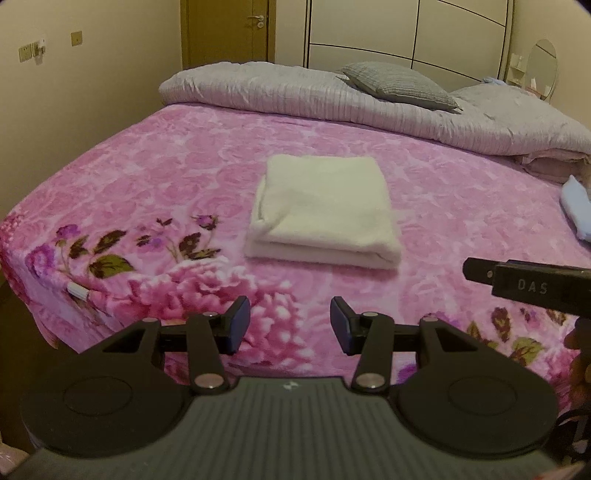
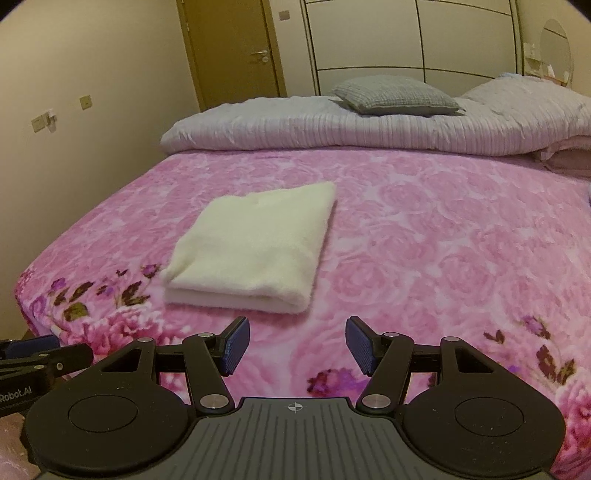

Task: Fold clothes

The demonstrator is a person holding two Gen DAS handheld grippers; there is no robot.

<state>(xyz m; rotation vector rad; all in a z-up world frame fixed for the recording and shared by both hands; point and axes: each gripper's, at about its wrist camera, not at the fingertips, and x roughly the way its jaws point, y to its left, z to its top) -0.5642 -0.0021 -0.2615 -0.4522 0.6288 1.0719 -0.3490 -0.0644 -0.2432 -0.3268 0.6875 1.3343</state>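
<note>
A cream-white garment (image 1: 323, 212) lies folded into a neat rectangle on the pink floral blanket (image 1: 147, 177) of the bed. In the right wrist view the same folded piece (image 2: 255, 247) sits left of centre. My left gripper (image 1: 290, 325) hovers over the bed's near edge, short of the fold, open with nothing between its blue pads. My right gripper (image 2: 297, 347) is likewise open and empty, short of the fold and to its right. Each gripper's black body shows at the edge of the other's view: the right gripper's body (image 1: 532, 286) and the left gripper's body (image 2: 33, 363).
A grey quilt (image 1: 332, 99) and a grey pillow (image 1: 399, 85) lie across the head of the bed. A light blue cloth (image 1: 576, 210) rests at the bed's right edge. A wall runs along the left side, with a door (image 1: 229, 33) and wardrobe (image 1: 406, 33) behind.
</note>
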